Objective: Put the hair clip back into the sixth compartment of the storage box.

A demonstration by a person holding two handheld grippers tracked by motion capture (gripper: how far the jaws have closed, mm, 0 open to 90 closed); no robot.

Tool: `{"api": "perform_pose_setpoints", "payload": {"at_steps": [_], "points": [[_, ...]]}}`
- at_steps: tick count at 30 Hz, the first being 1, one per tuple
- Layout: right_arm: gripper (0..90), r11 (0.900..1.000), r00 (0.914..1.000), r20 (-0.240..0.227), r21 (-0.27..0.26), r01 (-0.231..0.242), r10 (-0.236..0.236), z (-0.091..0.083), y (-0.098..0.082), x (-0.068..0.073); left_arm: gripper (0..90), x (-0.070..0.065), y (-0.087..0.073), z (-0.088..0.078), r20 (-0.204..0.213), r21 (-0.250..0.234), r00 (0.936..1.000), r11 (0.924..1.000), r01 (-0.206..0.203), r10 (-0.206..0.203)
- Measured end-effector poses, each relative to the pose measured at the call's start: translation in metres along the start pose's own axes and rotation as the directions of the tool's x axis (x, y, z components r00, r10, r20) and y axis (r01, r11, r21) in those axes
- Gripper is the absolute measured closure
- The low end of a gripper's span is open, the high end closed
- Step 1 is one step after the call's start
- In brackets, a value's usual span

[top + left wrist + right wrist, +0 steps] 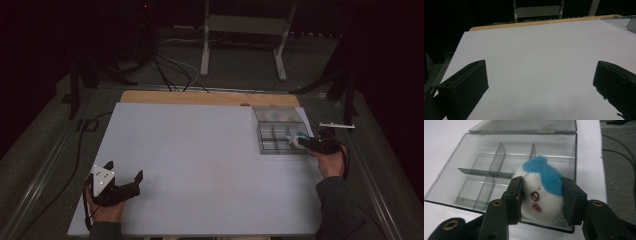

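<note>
Right gripper (541, 200) clasping plush toy (542, 192), white tabletop (200, 160); dark room

The toy (541, 192) sits half-masked by the right gripper (541, 201), whose jaws cover both its flanks. The box (461, 180) lid runs off the frame's top. From above, the toy (298, 139) is too small to make out.

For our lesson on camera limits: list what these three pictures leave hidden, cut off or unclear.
- High view: the plush toy is tiny and dim; its face is unreadable.
- Right gripper view: the right hand-held gripper covers the toy's sides; the toy hides the clear divided box floor behind it.
- Left gripper view: the frame edge crops the box.
</note>
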State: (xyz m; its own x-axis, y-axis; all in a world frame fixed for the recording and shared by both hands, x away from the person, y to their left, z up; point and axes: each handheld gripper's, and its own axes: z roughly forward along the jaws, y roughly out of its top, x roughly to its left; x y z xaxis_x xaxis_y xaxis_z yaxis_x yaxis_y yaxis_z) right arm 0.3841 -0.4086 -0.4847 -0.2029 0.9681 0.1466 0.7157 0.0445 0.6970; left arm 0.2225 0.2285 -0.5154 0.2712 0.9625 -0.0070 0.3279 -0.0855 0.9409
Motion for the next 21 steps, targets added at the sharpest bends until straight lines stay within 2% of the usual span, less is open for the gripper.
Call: {"api": "perform_pose_setpoints", "payload": {"at_steps": [4,10,12,14,16,21], "points": [[54.4,1.0,0.9991,0.036,0.012,0.02,-0.021,-0.001,-0.001,0.0,0.7,0.0,0.0,0.0,0.0,0.001,1.0,1.0,-0.002,0.002],[48.9,0.999,0.9984,0.047,0.022,0.031,-0.032,0.001,-0.001,0.002,0.7,0.0,0.0,0.0,0.0,0.0,1.0,1.0,-0.001,0.001],[41.1,0.999,0.9975,0.052,0.013,0.048,-0.048,0.001,0.0,0.004,0.7,0.0,0.0,0.0,0.0,0.0,1.0,1.0,-0.001,0.001],[27.6,0.998,0.9969,0.055,-0.004,0.056,-0.055,0.0,0.0,0.005,0.7,0.0,0.0,0.0,0.0,0.0,1.0,1.0,-0.002,0.002],[17.7,0.998,0.9963,0.061,-0.023,0.062,-0.061,-0.001,0.001,0.007,0.7,-0.001,0.0,0.0,0.001,0.002,1.0,1.0,-0.004,0.004],[7.6,0.995,0.9954,0.06,-0.058,0.079,-0.075,-0.004,0.002,0.01,0.7,-0.001,0.0,0.0,0.003,0.002,1.0,1.0,-0.006,0.006]]}}
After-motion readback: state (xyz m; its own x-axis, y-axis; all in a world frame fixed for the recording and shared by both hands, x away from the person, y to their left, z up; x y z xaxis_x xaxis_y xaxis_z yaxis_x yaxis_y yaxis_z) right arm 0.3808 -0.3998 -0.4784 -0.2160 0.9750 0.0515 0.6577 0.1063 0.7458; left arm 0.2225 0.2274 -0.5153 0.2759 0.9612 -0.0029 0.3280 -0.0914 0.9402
